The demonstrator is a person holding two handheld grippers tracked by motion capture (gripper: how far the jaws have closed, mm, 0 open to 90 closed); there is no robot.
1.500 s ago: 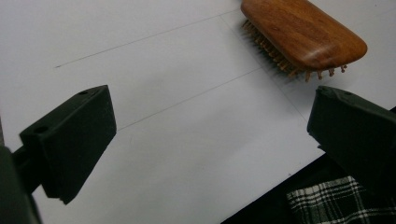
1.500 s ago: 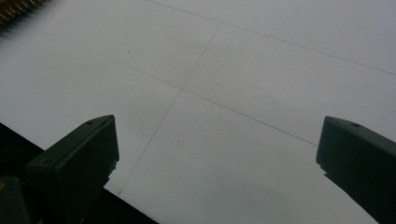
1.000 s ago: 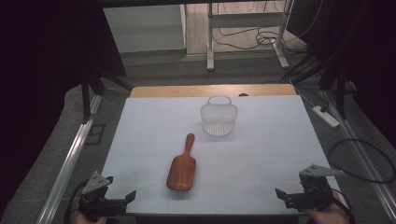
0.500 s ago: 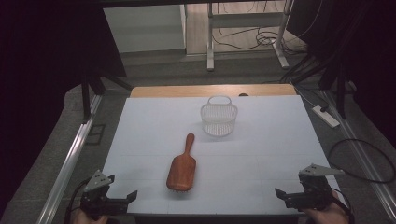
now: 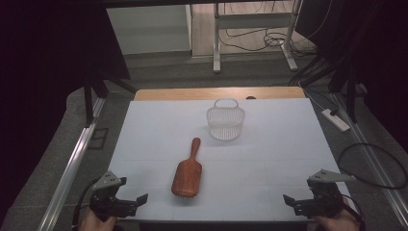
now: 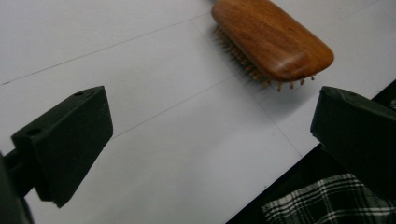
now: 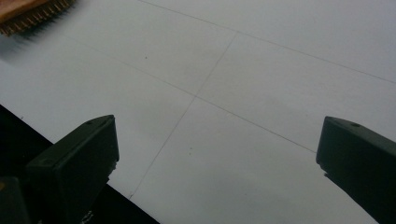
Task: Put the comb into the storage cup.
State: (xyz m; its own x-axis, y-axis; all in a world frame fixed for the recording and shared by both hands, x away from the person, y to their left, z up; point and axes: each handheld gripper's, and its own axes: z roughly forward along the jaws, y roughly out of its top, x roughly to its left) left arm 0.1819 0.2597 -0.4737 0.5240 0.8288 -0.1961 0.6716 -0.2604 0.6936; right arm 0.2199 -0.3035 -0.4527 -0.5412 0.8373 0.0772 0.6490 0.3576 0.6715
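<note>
A wooden paddle hairbrush (image 5: 187,170) lies on the white table sheet (image 5: 269,159), bristles down, its broad head toward the person's edge and its slim handle pointing away toward a small white mesh basket (image 5: 225,122). The basket stands upright beyond the handle's tip, apart from it and slightly to its right.

The left gripper (image 5: 134,202) rests at the near edge of the sheet, left of the brush head and a little nearer the person than it, not touching it. Its jaws stand wide apart with nothing between them; in the left gripper view the brush head (image 6: 272,38) lies ahead, close to the right-hand jaw but apart from it, bristles (image 6: 243,60) showing under the wooden back.

The right gripper (image 5: 294,206) sits at the near edge well to the right of the brush, much farther from it than the left one. Its jaws also gape, holding nothing, over bare sheet; a corner of the bristles (image 7: 32,16) shows far off in the right gripper view.
</note>
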